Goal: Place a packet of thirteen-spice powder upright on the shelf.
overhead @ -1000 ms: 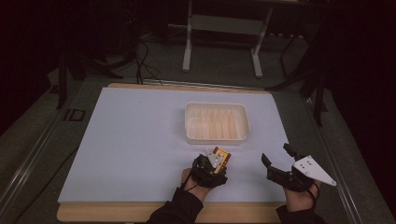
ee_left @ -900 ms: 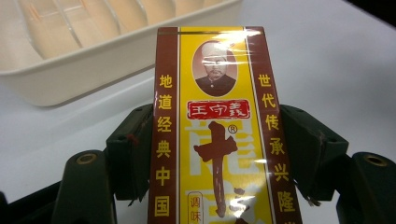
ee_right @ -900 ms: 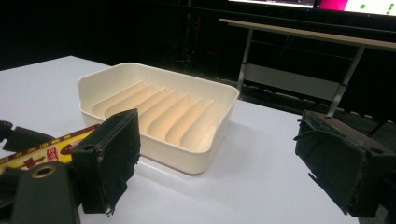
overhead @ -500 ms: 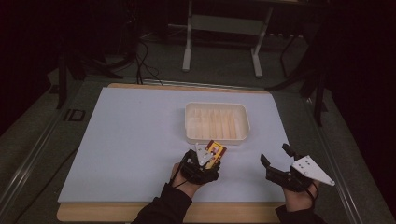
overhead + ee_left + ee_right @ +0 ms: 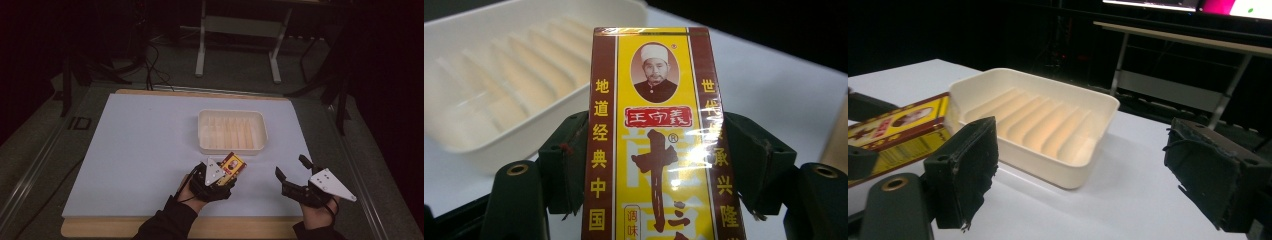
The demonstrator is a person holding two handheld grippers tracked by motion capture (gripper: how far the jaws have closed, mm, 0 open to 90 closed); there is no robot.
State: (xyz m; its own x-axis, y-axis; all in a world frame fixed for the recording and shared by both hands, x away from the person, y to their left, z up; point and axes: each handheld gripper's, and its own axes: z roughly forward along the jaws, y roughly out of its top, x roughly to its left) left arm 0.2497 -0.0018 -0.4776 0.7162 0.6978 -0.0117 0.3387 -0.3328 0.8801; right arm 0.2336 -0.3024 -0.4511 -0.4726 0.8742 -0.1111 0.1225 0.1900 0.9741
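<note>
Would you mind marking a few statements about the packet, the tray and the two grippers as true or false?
1. The left gripper is shut on the yellow and red packet. True.
2. The packet already lies inside the cream tray. False: it is held just short of the tray's near wall, outside it.
3. The right gripper grips the tray's rim. False: its jaws stand wide apart with nothing between them, and the tray sits beyond them.
4. The cream tray has a ribbed floor and holds nothing. True.
5. The tray rests on the white table surface. True.
</note>
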